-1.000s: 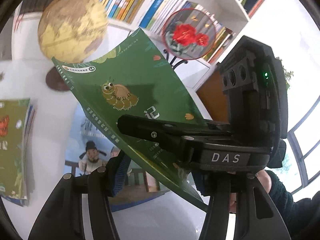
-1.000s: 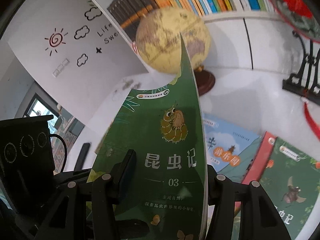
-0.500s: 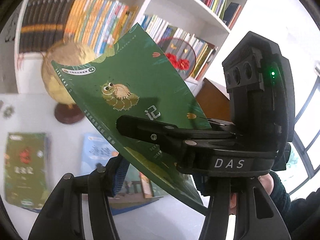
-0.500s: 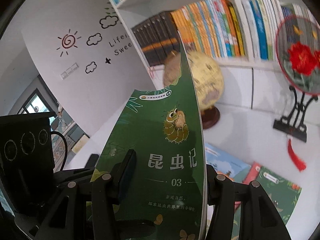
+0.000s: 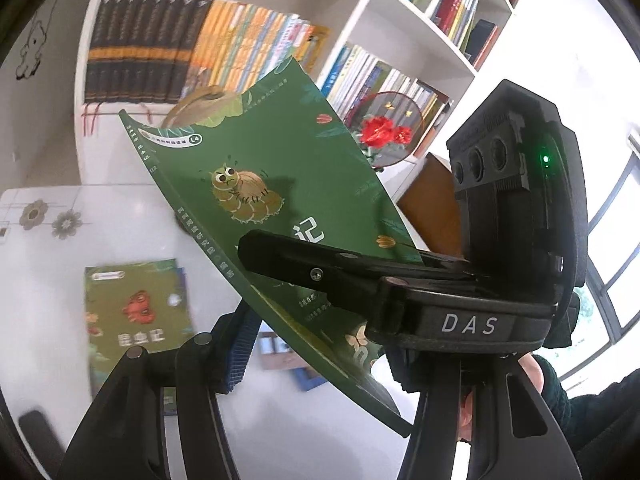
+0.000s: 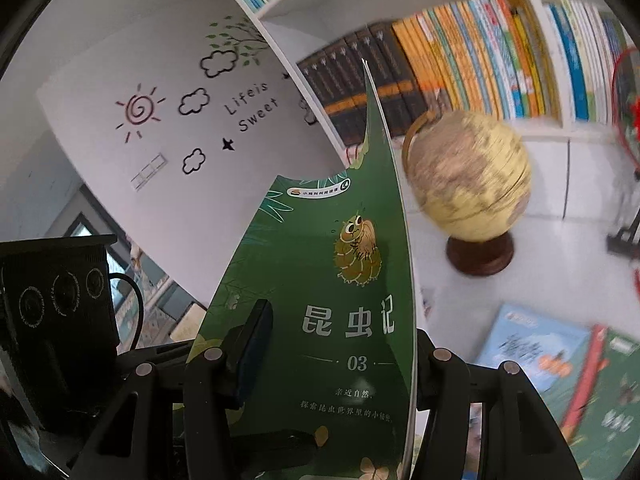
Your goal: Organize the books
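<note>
A thin green book (image 5: 260,184) with a caterpillar on its cover is held in the air, tilted. It also shows in the right wrist view (image 6: 340,280). My right gripper (image 6: 332,348) is shut on its lower edge. My left gripper (image 5: 316,344) is shut on the same green book near its spine. The right gripper's body (image 5: 512,216) shows in the left wrist view. The white bookshelf (image 5: 360,12) with rows of upright books stands ahead.
A globe (image 6: 468,176) stands on the white table (image 5: 44,272). Another green book (image 5: 136,312) and a blue book (image 6: 532,344) lie flat on the table. A round fan with red flowers (image 5: 384,132) stands by the shelf.
Both grippers have lifted the green book higher and tilted up toward the shelf. The table and flat books have dropped lower in view.
</note>
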Motion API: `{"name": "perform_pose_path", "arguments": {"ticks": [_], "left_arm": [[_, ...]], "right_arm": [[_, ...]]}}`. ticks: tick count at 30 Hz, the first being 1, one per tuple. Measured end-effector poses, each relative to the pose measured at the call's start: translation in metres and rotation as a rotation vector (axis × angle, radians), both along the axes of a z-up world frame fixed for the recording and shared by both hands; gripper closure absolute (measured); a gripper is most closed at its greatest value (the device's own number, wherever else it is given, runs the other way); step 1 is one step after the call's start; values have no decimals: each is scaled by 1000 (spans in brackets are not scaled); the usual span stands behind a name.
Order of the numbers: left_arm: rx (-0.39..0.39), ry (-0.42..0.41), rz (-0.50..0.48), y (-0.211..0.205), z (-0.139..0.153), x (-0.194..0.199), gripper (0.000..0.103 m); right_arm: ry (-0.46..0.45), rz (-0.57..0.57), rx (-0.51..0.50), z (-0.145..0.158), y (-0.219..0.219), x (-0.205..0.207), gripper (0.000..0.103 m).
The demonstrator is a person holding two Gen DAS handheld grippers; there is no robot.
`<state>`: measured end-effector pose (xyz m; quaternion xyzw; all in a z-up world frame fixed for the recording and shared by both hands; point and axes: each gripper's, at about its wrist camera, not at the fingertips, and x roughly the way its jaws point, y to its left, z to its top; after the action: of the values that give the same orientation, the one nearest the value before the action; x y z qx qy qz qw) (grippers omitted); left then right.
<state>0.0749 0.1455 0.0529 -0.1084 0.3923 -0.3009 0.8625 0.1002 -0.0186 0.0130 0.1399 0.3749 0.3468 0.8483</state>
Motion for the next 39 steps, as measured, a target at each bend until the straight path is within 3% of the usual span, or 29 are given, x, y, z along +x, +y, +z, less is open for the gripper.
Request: {"name": "perform_pose_path", "arguments": {"ticks": [6, 12, 20, 24, 33, 39], "left_arm": [[-28, 76, -53, 43, -39, 26, 51], [-39, 193, -83, 79, -106, 51, 51], [-31, 323, -71, 108, -170, 67, 51], [-31, 391, -15, 125, -194, 76, 51], [-18, 413, 139, 173, -204, 67, 48], [-21, 409, 128, 169, -201, 70, 48]], "right_arm": [[48, -61, -18, -23, 49, 12, 47], [156, -92, -72, -79, 90, 37, 47], [309, -113, -81, -154, 126, 65, 45], [352, -107, -92, -171, 135, 70, 45], [397, -151, -120, -189, 124, 75, 45], [400, -172, -119, -197, 112, 76, 45]]}}
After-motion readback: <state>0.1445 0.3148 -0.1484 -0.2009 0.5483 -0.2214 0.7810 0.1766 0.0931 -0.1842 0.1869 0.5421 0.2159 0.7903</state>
